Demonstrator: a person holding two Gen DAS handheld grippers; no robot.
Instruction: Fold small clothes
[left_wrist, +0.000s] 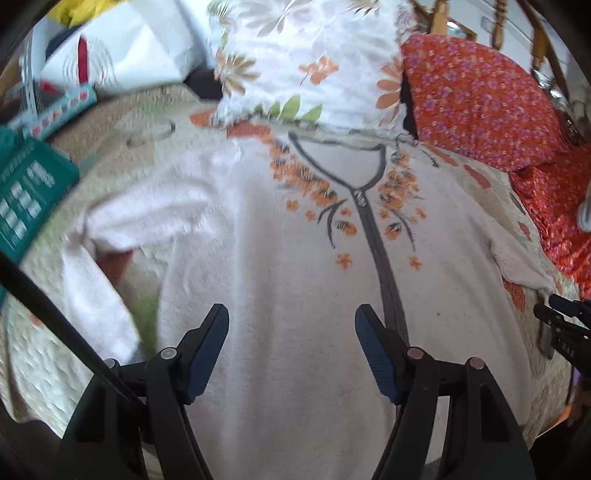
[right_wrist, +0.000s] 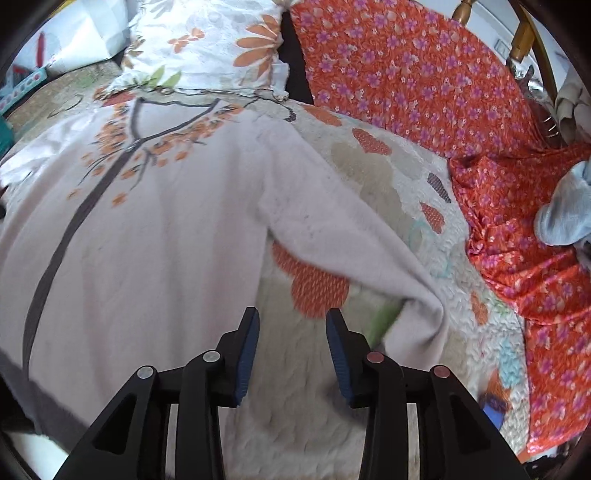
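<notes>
Pale pink fleece covers most of both views: a small zip-up garment (left_wrist: 295, 258) lies flat, front side up, on a quilted bedspread (right_wrist: 406, 177) with orange and grey patches. A dark grey zipper (left_wrist: 373, 236) runs down its middle, and orange flowers are printed on both sides of the neckline. One sleeve (right_wrist: 343, 229) is stretched out to the side over the bedspread; the other sleeve (left_wrist: 147, 210) is bent near the left edge of the garment and looks blurred.

The left gripper (left_wrist: 291, 325) hangs above the lower body of the garment, with its jaws spread wide and nothing between them. The right gripper (right_wrist: 291, 328) is above the bedspread, just beside the end of the stretched sleeve; its jaws are apart, less wide, and they hold nothing.

Behind the collar stands a white pillow with orange flowers (left_wrist: 306, 59). Next to it lies an orange cloth with purple flowers (right_wrist: 424, 74). A teal box (left_wrist: 29, 192) is at the left side.
</notes>
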